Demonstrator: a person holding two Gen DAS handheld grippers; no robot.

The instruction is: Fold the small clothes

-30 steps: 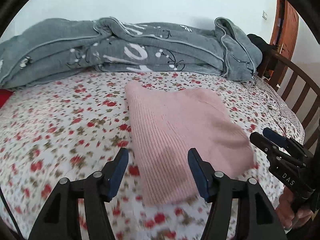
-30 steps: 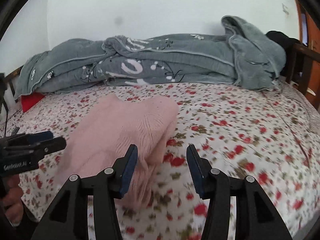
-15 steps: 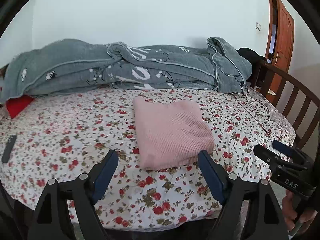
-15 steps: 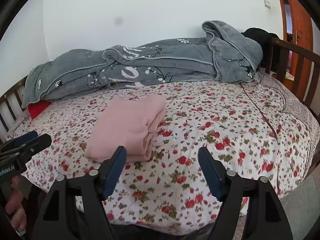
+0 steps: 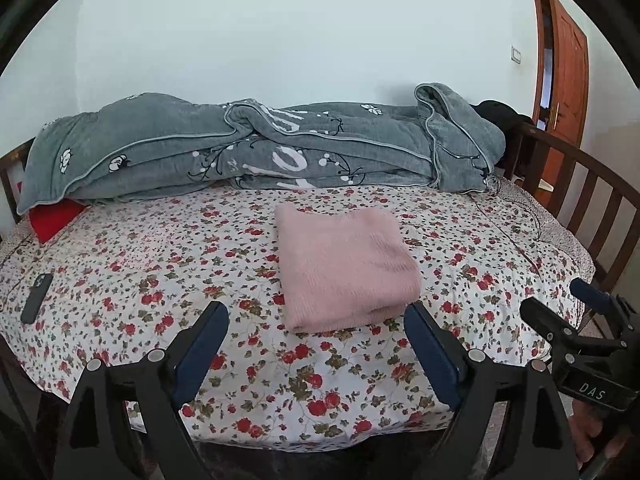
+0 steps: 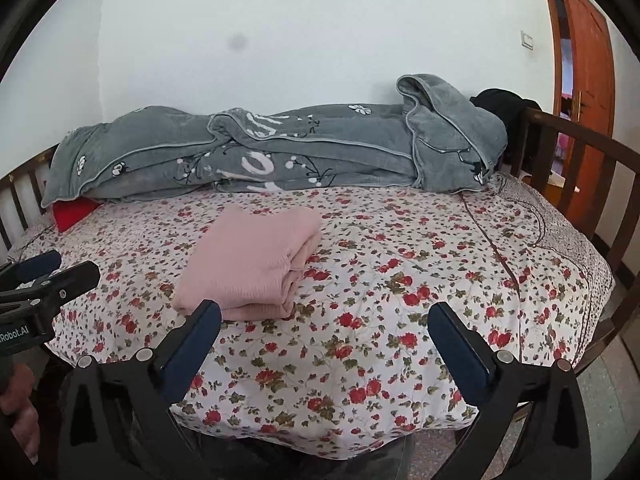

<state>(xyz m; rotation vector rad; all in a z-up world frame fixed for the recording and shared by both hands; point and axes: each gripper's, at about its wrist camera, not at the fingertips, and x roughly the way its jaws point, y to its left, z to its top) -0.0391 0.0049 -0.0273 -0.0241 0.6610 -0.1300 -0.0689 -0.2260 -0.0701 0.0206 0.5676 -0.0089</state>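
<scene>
1. Lying flat near the middle of the bed (image 5: 120, 248), a pink knitted garment (image 5: 344, 268) is folded into a neat rectangle, its stacked layers showing along the near and right edges.
2. The bed is covered with a white sheet printed with small red flowers, and the garment rests directly on it with nothing on top.
3. The left gripper (image 5: 316, 344) hangs over the near edge of the bed, its two blue-padded fingers spread wide; its jaws have just been opening, and nothing sits between them. The folded garment lies just beyond its fingertips, not touched.
4. The right gripper (image 6: 324, 340) hangs beside it, to the right of the garment, also spread wide after its jaws have just been opening, with only the flowered sheet showing between the fingers.
5. Each gripper shows at the edge of the other's view, with part of a person's hand (image 6: 18, 408) around the left handle.
6. A crumpled grey blanket (image 5: 256, 152) with white flower and letter prints runs along the far side of the bed against a pale wall.
7. A red cloth (image 5: 56, 220) peeks out from under the blanket's left end.
8. A dark phone (image 5: 37, 298) lies on the sheet near the left edge, well apart from the garment.
9. A dark wooden rail (image 5: 592, 200) curves round the right side of the bed, and a brown door (image 6: 588, 72) stands behind it.
</scene>
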